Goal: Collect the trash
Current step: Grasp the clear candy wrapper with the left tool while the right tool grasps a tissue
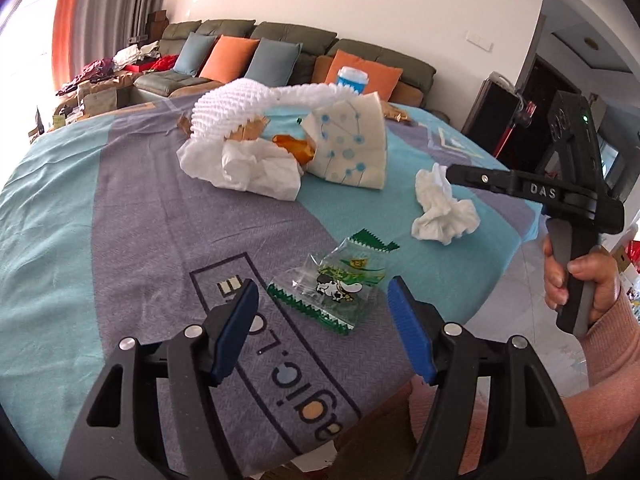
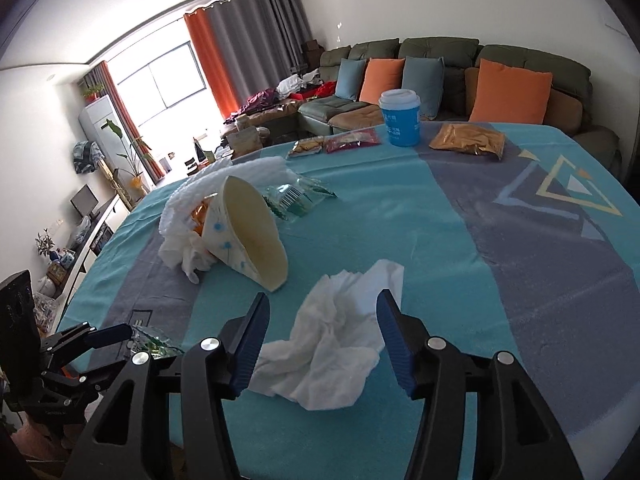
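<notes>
On tabletop (image 1: 100, 200), left gripper (image 1: 324, 300) hovering jaws released around clear snack wrapper (image 1: 332, 284), not touching, right gripper (image 2: 322, 320) hanging jaws released either side of crumpled tissue (image 2: 332, 344), paper cone (image 2: 248, 232) lying tipped just beyond.

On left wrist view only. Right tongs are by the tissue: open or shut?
Observer: Open. The right tongs straddle the tissue, not clamped.
Operator: Anything hidden behind the paper cup?
Observer: Yes, a clear wrapper lies just beyond the paper cup.
Operator: Far edge of the table?
Observer: A yellow pack and a red pack lie beside the blue cup.
</notes>
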### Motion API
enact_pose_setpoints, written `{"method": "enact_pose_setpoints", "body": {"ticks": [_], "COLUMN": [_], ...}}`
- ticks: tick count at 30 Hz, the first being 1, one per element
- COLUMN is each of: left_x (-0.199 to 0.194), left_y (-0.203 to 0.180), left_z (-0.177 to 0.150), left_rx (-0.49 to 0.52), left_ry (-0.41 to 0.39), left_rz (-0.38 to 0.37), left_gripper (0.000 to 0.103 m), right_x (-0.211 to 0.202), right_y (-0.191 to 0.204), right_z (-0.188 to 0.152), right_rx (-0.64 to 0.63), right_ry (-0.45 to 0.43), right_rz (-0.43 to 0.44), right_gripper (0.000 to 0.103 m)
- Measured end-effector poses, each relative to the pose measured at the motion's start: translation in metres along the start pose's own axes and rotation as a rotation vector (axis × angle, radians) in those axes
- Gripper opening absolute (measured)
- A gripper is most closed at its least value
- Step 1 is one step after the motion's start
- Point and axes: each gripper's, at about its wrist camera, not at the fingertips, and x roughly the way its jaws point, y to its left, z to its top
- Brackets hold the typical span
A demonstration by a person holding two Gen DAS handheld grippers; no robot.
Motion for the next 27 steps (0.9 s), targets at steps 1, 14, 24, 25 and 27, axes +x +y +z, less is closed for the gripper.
{"method": "enact_pose_setpoints", "body": {"ticks": [1,14,24,25,27], "left_x": [0.002,0.008,-0.001,-0.003,-0.007], "left_y": [0.000,0.003,0.007,0.007,0.008], "left_z": [0.000,0.002,0.003,0.003,0.003], "left_rx": [-0.001,0.003,-0.010,-0.011,-0.013], "left_ry": [0.006,0.022,0.001,-0.004,-0.013], "left_rz": [0.004,0.025,0.018,0.020,0.026], "left_gripper": [0.065,0.046,0.045,0.045,0.045], "right_x": [0.001,0.015,0.008,0.007,0.002], "right_y": [-0.001,-0.004,0.003,0.004,0.008], "right_z": [-0.003,-0.016,-0.014,-0.012,-0.011], "right_rx": [-0.004,0.016,-0.008,-0.010,-0.016], "right_ry": [0.009,0.069,0.040,0.034,0.019], "right_rz": [-0.005,0.006,0.027,0.032,0.040], "right_gripper": [0.054,0.033,0.006,0.006,0.006]}}
